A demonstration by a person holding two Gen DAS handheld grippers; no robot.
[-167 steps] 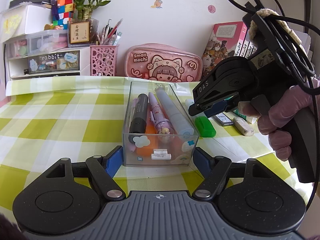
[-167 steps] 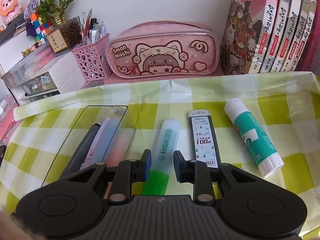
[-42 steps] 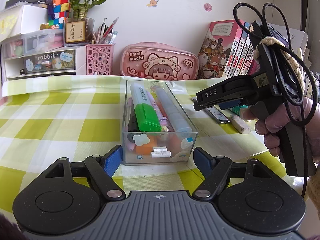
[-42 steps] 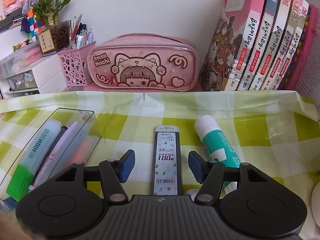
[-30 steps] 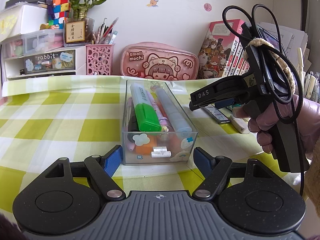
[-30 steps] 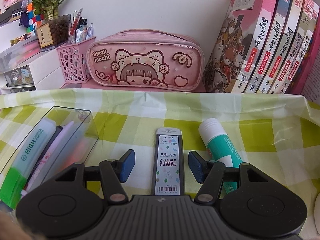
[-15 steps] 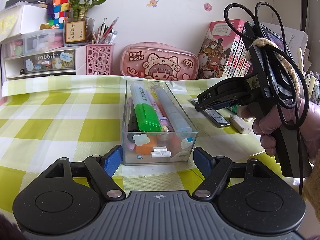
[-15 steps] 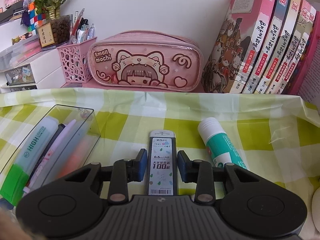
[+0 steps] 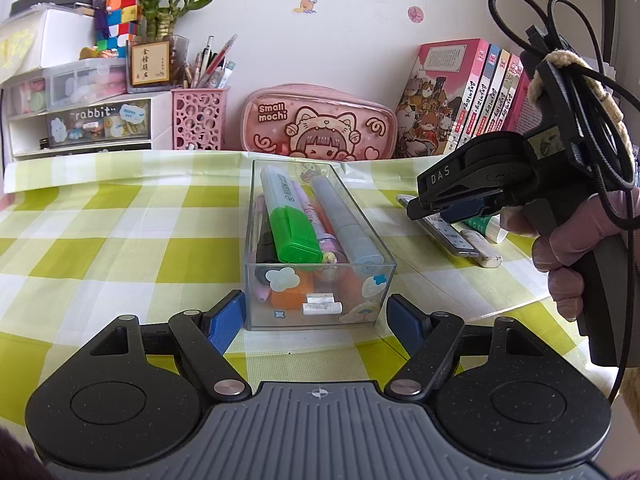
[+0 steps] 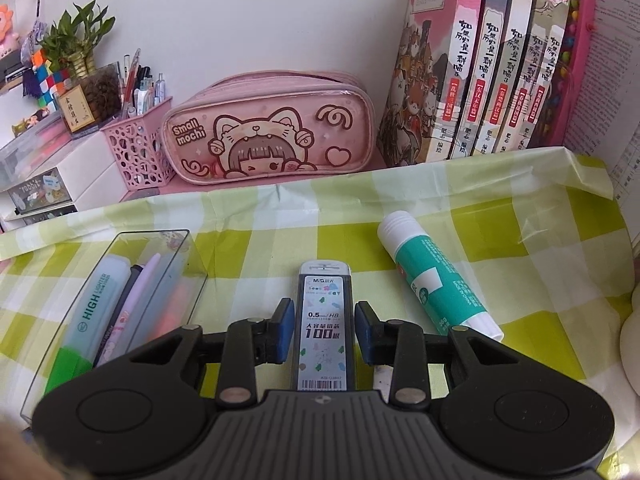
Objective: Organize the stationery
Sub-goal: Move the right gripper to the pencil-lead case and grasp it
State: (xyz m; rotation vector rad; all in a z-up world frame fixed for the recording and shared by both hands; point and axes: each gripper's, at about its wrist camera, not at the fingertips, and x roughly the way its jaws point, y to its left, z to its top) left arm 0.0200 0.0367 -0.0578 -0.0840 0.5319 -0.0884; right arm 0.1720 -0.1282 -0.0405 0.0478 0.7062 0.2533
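Now the right tongs (image 10: 323,330) are clamping the pencil-lead case (image 10: 323,332)
Having just been closing, their pads are pressing its sides; left tongs (image 9: 316,318) are gripping the clear box (image 9: 320,280), left of them, on the surface (image 9: 120,248)

Home study desk: pencil case (image 10: 272,132), books (image 10: 492,60)

Tablecloth (image 10: 320,216): thin glossy plastic, creased. Organizer box (image 9: 320,304): clear smooth plastic. Pencil case (image 10: 272,132): shiny vinyl. Lead case (image 10: 323,332): smooth plastic. Pen basket (image 9: 198,120): perforated plastic.
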